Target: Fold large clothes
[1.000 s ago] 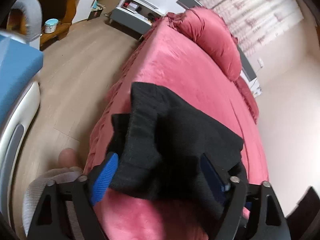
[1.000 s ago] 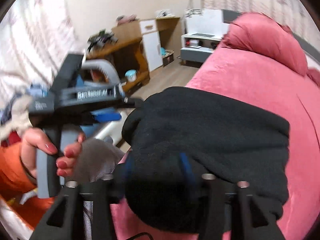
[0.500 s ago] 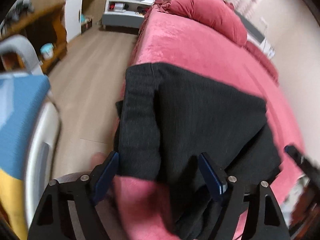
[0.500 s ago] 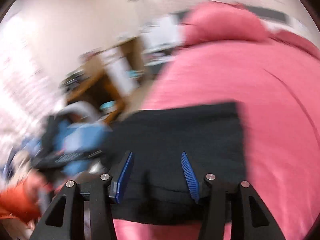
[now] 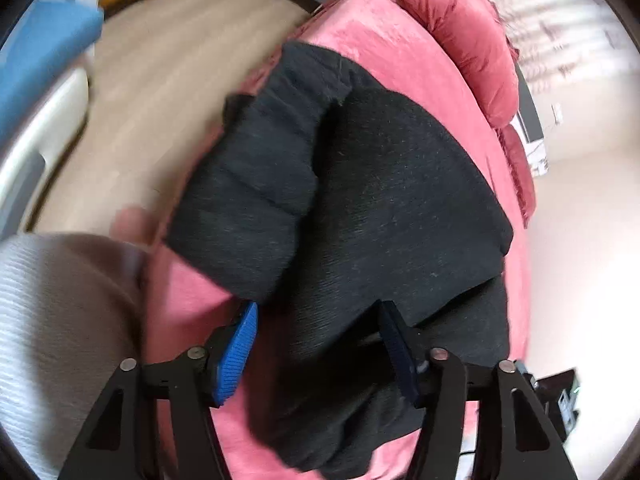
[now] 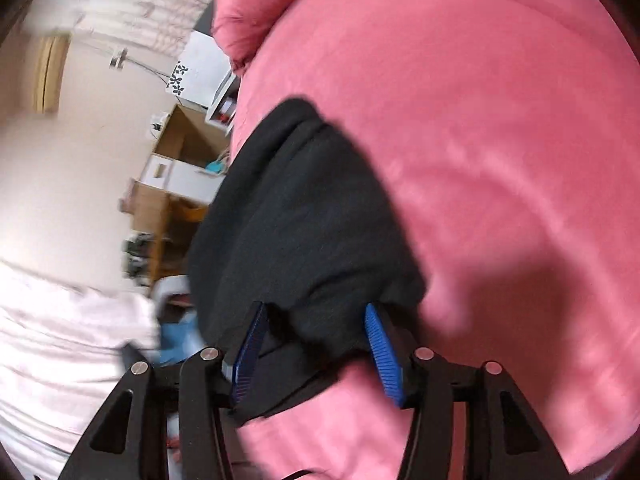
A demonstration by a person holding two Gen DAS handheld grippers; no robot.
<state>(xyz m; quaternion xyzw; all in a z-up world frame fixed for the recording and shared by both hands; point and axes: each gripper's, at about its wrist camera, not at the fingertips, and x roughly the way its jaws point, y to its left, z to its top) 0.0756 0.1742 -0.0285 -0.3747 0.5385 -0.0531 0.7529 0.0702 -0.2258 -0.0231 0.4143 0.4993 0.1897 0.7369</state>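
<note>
A: Where's the garment (image 5: pixel 360 208)?
B: Folded on the pink bed (image 6: pixel 500 160), its near edge lying between both pairs of fingers.
A: Is the left gripper (image 5: pixel 320 344) clenched on it?
B: No. It has just been closing, with cloth between its blue pads (image 5: pixel 238 350) but not pinched.
A: And the right gripper (image 6: pixel 316 344)?
B: Parted too, straddling the black cloth loosely.

We see the left gripper (image 5: pixel 320 344) angled down, jaws just closing but still parted, the right gripper (image 6: pixel 316 344) half-parted, rolled sideways.
</note>
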